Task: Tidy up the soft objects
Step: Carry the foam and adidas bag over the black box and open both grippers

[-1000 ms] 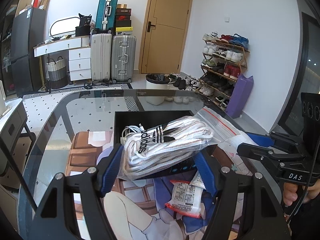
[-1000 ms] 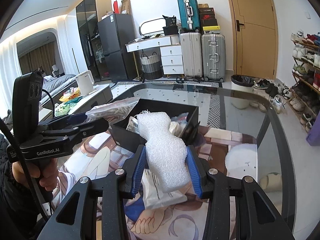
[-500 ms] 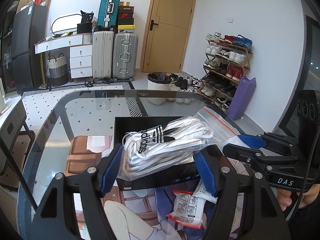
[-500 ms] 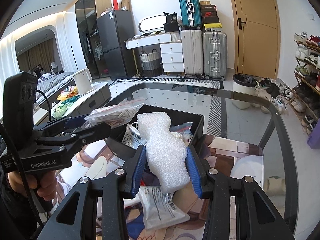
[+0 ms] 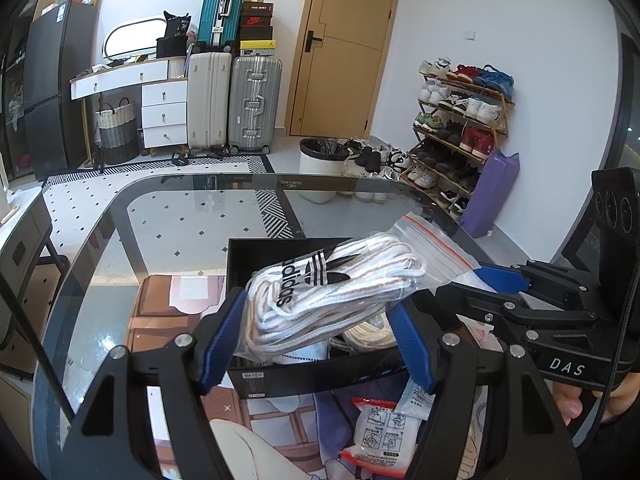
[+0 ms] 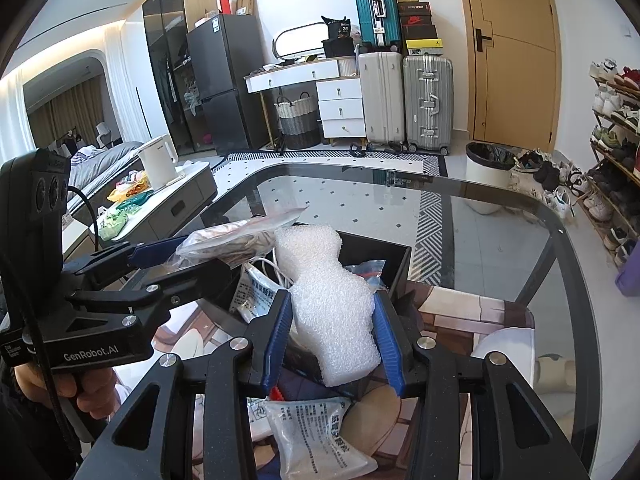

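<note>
Both grippers moved forward over the box [image 5: 288,380]: left gripper [image 5: 316,344] clamps the laces bag [image 5: 332,296], right gripper [image 6: 334,344] clamps the foam [image 6: 332,304], release comes next

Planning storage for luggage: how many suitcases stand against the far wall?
3: a teal suitcase perched on top, a cream suitcase and a silver suitcase side by side on the floor. More may be hidden.

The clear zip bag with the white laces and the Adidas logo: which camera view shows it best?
The left wrist view: the clear zip bag of white laces fills the centre, logo readable. The right wrist view shows it only edge-on, at the left.
</note>
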Demonstrator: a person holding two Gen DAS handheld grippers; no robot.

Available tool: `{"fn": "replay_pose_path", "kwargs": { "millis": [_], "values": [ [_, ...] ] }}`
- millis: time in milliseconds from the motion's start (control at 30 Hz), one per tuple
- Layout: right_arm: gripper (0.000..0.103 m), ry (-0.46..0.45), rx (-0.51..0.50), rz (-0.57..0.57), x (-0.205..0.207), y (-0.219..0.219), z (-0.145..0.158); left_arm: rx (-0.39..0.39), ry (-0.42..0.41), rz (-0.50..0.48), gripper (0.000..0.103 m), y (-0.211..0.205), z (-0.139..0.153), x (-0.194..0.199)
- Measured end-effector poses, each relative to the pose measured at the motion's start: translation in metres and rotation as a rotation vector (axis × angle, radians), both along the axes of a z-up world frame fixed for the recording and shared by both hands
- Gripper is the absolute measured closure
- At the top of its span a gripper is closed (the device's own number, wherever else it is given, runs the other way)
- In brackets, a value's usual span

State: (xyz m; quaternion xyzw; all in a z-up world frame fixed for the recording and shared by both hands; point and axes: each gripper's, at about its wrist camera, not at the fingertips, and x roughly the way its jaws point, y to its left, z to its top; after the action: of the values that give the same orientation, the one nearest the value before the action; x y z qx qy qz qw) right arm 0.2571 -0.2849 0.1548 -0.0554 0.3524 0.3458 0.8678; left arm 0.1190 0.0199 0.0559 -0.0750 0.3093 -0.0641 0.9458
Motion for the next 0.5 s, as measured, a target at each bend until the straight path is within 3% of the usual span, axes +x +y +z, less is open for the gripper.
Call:
{"fn": "replay_pose_path", "kwargs": {
  "millis": [500],
  "values": [
    [0.062,0.027,-0.019,-0.004,0.024,0.016,-0.004,0.007,0.031,0.001,0.033,0.007,-0.007,0.019]
  ]
}}
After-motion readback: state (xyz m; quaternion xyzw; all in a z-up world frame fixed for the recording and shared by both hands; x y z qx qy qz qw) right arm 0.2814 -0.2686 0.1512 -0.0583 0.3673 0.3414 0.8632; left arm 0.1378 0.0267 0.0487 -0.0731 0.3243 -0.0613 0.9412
